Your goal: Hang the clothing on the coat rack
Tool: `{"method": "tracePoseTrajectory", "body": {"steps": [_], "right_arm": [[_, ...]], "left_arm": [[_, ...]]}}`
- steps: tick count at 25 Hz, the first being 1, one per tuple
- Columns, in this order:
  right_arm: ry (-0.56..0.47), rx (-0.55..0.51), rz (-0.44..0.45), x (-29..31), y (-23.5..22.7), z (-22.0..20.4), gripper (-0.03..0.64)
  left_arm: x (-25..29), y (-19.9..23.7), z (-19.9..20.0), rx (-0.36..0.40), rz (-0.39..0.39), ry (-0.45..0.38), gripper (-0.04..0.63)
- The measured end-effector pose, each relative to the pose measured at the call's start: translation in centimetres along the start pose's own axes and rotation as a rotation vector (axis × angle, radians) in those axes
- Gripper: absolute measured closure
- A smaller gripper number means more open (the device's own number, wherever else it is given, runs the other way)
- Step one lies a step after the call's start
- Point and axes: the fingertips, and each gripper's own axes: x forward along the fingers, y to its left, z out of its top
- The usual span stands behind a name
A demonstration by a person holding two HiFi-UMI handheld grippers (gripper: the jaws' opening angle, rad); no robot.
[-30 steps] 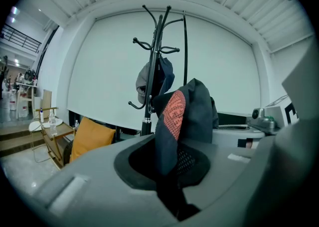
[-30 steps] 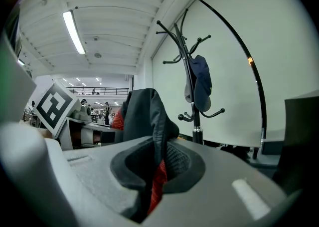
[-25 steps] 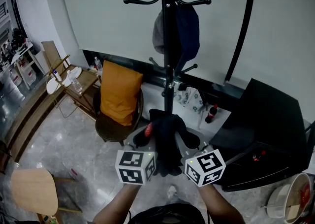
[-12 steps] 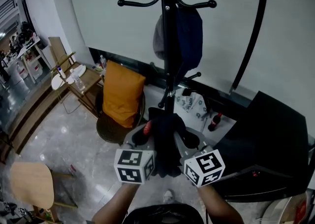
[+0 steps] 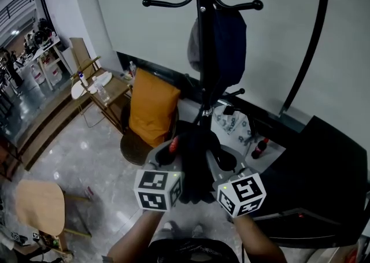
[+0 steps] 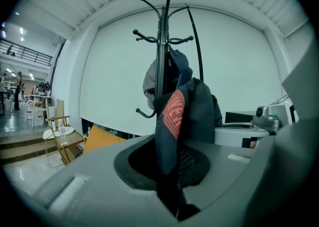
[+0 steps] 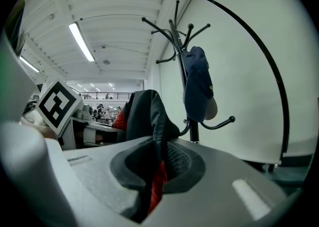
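A dark garment (image 5: 196, 160) with red patches hangs bunched between both grippers, just in front of the black coat rack (image 5: 203, 36). My left gripper (image 5: 173, 155) is shut on the garment (image 6: 179, 121), and my right gripper (image 5: 218, 160) is shut on its other side (image 7: 147, 121). The rack's pole (image 6: 160, 51) rises right behind the cloth, with curved hooks at the top (image 7: 174, 26). A navy and grey cap (image 5: 222, 45) hangs on the rack (image 7: 198, 89).
An orange cushion (image 5: 151, 106) rests on a round chair left of the rack. A black cabinet (image 5: 324, 181) stands at the right, a wooden stool (image 5: 37, 207) at lower left, and a small side table with bottles (image 5: 95, 85) by the wall. A black arched rod (image 5: 306, 54) curves at the right.
The view has shifted a little nearer the rack and rightward. Both grippers hold the garment as before, close in front of the pole.
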Motion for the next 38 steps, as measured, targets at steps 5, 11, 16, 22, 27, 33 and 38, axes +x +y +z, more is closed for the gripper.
{"method": "tracePoseTrajectory", "body": {"steps": [5, 11, 16, 22, 27, 33, 38], "right_arm": [[0.000, -0.002, -0.019, 0.8, -0.7, 0.0, 0.592], [0.005, 0.000, -0.066, 2.3, -1.3, -0.2, 0.592], [0.012, 0.006, -0.135, 3.4, -2.1, -0.5, 0.592], [0.020, 0.010, -0.195, 4.6, -2.9, -0.7, 0.592], [0.029, 0.008, -0.239, 5.1, -3.7, -0.8, 0.592], [0.039, 0.012, -0.272, 6.0, -4.2, -1.2, 0.592], [0.043, 0.018, -0.284, 6.9, -4.3, -1.4, 0.592]], "left_arm": [[1.0, 0.6, 0.1, 0.014, -0.007, 0.005, 0.558], [2.6, 1.6, 0.2, 0.012, -0.057, 0.007, 0.558], [4.2, 2.3, 0.2, 0.025, -0.118, 0.013, 0.558], [6.1, 2.8, 0.4, 0.021, -0.184, 0.016, 0.558], [7.5, 2.6, 0.5, 0.015, -0.235, 0.020, 0.558], [8.7, 2.8, 0.4, 0.016, -0.275, 0.029, 0.558], [9.5, 2.9, 0.2, 0.025, -0.306, 0.038, 0.558]]}}
